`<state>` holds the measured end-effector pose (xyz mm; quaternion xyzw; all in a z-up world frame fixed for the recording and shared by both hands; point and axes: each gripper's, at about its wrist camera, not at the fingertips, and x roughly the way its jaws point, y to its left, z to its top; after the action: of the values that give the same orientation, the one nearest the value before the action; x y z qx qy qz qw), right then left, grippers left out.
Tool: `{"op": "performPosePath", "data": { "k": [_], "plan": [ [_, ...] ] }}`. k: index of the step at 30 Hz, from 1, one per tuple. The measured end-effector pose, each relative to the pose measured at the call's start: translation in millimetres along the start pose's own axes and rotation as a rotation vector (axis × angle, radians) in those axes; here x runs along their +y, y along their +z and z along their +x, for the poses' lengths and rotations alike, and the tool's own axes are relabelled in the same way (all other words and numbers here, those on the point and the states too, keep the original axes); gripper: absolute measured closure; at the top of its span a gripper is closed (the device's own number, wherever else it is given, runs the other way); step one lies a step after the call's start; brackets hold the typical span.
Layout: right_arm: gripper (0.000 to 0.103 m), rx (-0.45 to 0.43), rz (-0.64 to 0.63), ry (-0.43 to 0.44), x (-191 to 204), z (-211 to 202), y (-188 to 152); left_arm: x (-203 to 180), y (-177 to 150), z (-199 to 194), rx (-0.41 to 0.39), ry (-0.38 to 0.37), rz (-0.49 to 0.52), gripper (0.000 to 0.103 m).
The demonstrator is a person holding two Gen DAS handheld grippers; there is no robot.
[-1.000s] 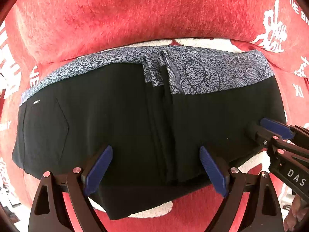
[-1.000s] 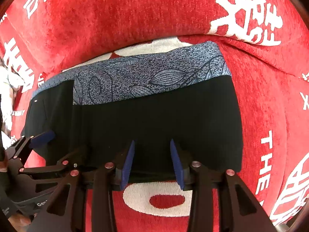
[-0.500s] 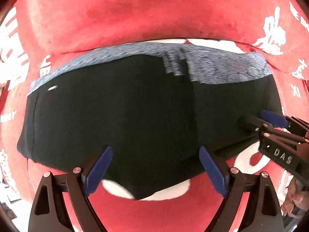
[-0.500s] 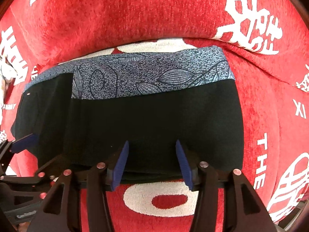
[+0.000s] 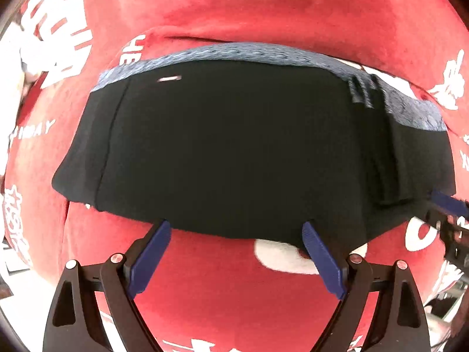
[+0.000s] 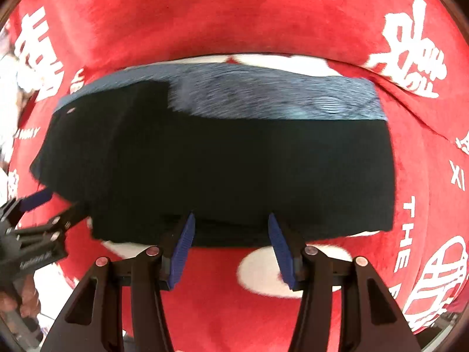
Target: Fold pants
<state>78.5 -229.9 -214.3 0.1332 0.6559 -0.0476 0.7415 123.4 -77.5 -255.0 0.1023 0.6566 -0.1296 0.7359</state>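
Left wrist view: pants (image 5: pixel 234 146) folded compact on red blanket (image 5: pixel 263 8), lying toward twelve o'clock; left gripper (image 5: pixel 236 252) and right gripper (image 6: pixel 230 243) spread, empty; little left.

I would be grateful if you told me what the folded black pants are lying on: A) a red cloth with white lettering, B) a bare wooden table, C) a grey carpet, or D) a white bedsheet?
A: the pants rest on a red cloth printed with white characters.
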Motion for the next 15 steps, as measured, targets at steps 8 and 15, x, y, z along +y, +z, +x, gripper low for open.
{"op": "performPosePath", "data": {
  "k": [8,15],
  "plan": [
    [0.046,0.057,-0.087,0.076,50,-4,2,41,-1,-5,-0.022,-0.028,-0.078,0.011],
    [0.046,0.064,-0.15,0.116,92,6,26,105,0,-4,-0.048,-0.076,-0.234,0.011]
  ]
}}
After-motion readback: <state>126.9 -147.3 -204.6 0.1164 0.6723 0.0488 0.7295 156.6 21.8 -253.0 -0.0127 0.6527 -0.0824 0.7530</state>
